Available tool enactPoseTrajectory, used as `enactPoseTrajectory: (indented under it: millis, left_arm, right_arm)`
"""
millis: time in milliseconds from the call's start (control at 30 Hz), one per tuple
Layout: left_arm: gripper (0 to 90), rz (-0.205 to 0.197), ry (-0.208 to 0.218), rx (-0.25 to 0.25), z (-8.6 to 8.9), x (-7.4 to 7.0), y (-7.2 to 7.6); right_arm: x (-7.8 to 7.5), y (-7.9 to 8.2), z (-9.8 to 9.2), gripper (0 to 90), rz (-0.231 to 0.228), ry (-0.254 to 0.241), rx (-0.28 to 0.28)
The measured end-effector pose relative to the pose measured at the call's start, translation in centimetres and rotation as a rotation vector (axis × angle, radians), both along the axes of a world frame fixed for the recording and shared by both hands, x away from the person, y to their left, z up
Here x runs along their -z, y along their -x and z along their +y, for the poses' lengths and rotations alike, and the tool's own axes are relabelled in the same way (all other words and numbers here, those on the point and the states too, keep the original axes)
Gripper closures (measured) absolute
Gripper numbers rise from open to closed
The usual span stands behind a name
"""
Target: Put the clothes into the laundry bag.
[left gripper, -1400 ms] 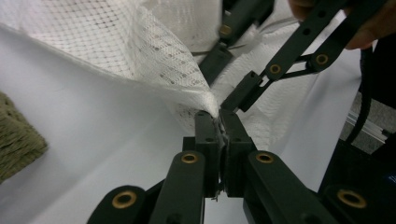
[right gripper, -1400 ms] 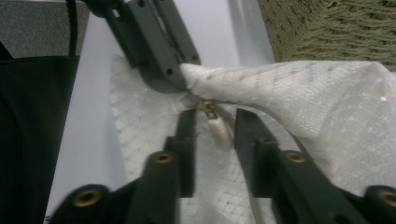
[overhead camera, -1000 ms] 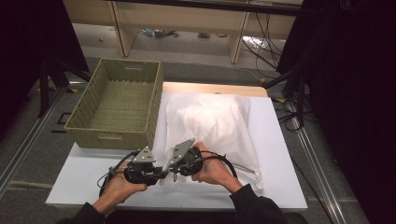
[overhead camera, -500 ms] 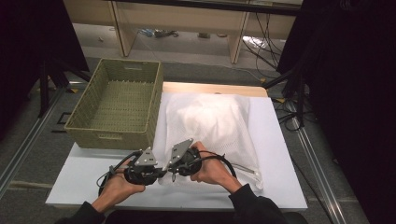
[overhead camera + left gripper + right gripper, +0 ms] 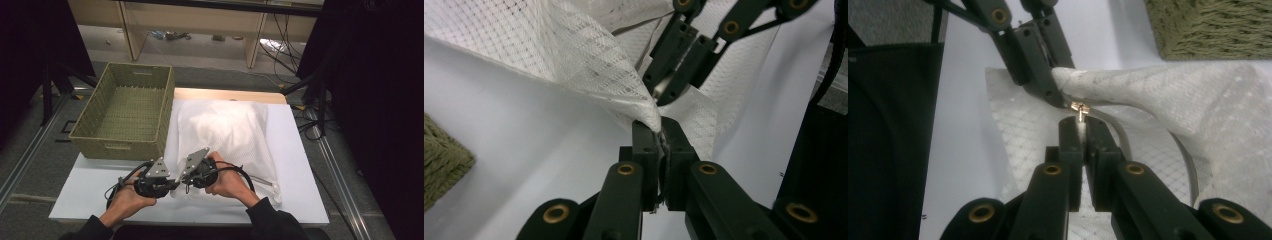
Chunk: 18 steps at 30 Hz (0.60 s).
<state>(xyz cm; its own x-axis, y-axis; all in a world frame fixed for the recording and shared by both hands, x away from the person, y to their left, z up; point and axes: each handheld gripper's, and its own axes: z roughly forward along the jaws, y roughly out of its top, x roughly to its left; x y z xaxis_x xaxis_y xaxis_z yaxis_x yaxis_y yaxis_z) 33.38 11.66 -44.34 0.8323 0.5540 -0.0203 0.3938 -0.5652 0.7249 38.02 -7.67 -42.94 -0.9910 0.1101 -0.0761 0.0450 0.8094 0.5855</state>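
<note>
Evidently the unzipping was starting: low centre of the high view, the left gripper (image 5: 172, 184) pinched the mesh bag (image 5: 225, 135) corner while the right gripper (image 5: 1081, 120) clamped the zip pull (image 5: 1079, 109). Next likely needed a steady pull along the zip.

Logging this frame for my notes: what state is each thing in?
Mesh bag: stuffed, flat on table, near corner lifted.
Zipper pull: at that corner, pinched.
Left tool: shut on mesh.
Right tool: shut on the pull.
Wicker basket: upright, empty.

no readable text, no labels, brands, numbers or signs anywhere
</note>
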Motion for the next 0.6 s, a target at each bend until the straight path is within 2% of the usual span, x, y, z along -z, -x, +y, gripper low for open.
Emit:
enactPoseTrajectory:
  millis: [133, 267, 300, 333, 367, 600]
  left_arm:
    - [86.8, 0.010, 0.025, 0.002, -0.03, -0.05, 0.00]
    - [86.8, 0.000, 0.005, -0.003, -0.04, -0.16, 0.04]
    - [86.8, -0.010, 0.009, 0.013, -0.02, -0.26, -0.03]
    - [86.8, -0.008, 0.005, 0.006, 0.01, -0.29, -0.01]
    - [86.9, 0.007, 0.029, 0.002, -0.03, -0.24, 0.06]
    - [87.0, -0.004, 0.022, -0.002, 0.02, -0.44, 0.17]
  right_arm:
    - [-0.06, 0.03, -0.20, 87.6, 0.011, -0.011, 0.021]
    - [-0.02, -0.02, -0.22, 87.6, 0.016, -0.010, 0.028]
    - [-0.04, -0.10, -0.24, 87.6, 0.009, -0.012, 0.022]
    - [-0.07, -0.07, -0.31, 87.6, 0.019, -0.016, 0.028]
    - [-0.10, -0.07, -0.33, 87.6, 0.023, -0.017, 0.030]
    - [-0.17, -0.07, -0.43, 87.6, 0.035, -0.025, 0.045]
